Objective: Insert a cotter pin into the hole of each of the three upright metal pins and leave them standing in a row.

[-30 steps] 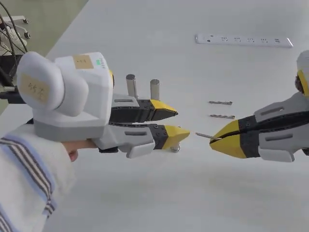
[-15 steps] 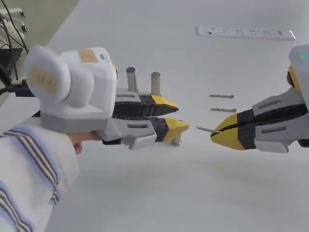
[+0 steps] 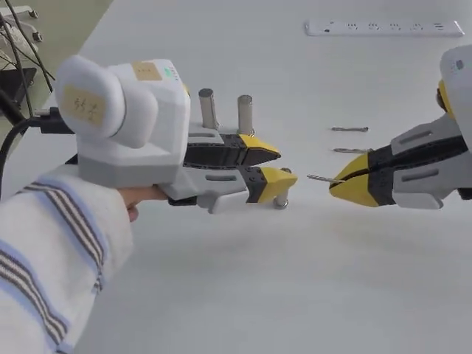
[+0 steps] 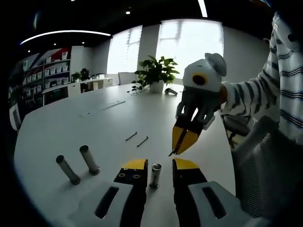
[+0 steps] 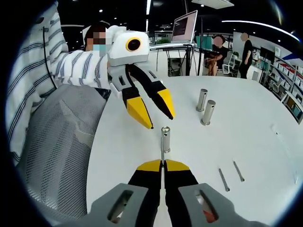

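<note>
Three upright metal pins stand on the white table. Two stand together at the back [image 3: 207, 109] [image 3: 245, 114]. The third pin [image 4: 155, 175] stands between the jaws of my open left gripper [image 4: 158, 165], with a gap on each side; its foot [image 3: 281, 202] peeks out below the left gripper [image 3: 280, 166]. My right gripper [image 3: 333, 184] is shut on a thin cotter pin [image 3: 319, 178], which points at the third pin [image 5: 165, 138] from a short way off. Two more cotter pins [image 3: 349, 129] [image 3: 351, 150] lie flat behind it.
A white power strip [image 3: 383, 28] lies at the far edge of the table. The table's left edge drops to a green floor with cables [image 3: 18, 44]. Chairs and people are in the background of the right gripper view.
The whole head view has shifted slightly with the camera. The two grippers keep nearly the same spacing, the cotter pin's tip staying just short of the left jaws.
</note>
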